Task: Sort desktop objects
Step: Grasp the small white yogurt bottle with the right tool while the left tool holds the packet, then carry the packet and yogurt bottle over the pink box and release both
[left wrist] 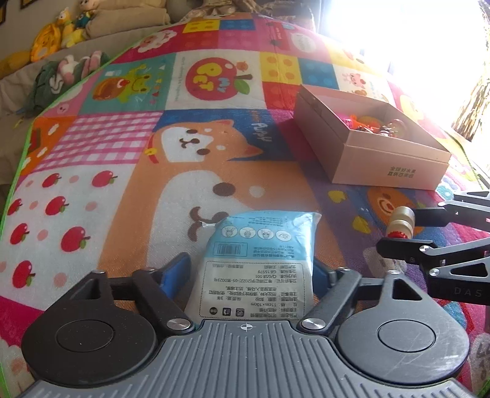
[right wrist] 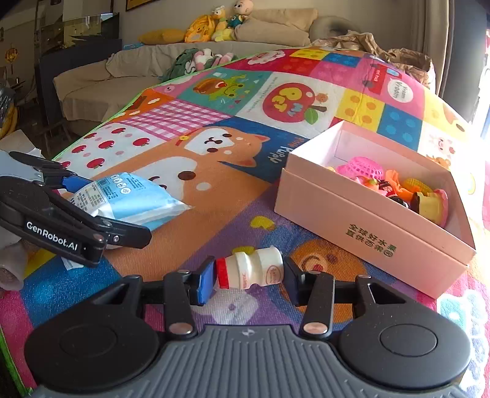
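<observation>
My left gripper [left wrist: 252, 269] is shut on a blue and white wipes packet [left wrist: 260, 254], which rests on the colourful play mat; the packet also shows in the right wrist view [right wrist: 128, 199]. My right gripper [right wrist: 248, 275] is shut on a small white yogurt bottle with a red cap [right wrist: 249, 271], lying on its side between the pads; it shows in the left wrist view [left wrist: 401, 225] too. A pink cardboard box [right wrist: 367, 223] holding several toys stands to the right, also in the left wrist view [left wrist: 382, 165].
The play mat [left wrist: 122, 153] covers the whole surface, with a green edge at the left. A beige sofa with plush toys [right wrist: 220, 27] lies beyond it. Bright window light washes out the far right.
</observation>
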The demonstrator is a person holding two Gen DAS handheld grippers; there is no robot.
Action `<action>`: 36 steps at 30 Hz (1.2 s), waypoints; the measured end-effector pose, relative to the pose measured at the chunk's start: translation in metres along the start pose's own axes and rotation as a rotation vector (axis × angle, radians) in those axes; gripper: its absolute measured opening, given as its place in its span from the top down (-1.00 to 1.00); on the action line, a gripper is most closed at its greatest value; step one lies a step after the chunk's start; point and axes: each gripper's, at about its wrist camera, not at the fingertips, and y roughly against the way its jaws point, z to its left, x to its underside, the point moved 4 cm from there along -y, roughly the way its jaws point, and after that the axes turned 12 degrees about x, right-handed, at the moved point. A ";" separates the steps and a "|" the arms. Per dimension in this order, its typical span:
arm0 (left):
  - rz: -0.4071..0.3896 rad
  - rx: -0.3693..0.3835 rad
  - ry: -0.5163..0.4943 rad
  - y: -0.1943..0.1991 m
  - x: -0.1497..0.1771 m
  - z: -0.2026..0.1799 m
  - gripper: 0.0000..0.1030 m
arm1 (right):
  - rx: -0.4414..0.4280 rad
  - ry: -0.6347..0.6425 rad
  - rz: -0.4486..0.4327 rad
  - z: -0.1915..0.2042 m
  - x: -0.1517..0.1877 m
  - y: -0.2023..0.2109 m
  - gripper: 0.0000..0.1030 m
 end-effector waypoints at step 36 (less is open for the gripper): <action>-0.241 0.088 -0.316 -0.063 -0.136 -0.092 -0.86 | 0.229 -0.383 -0.040 -0.205 -0.106 -0.017 0.11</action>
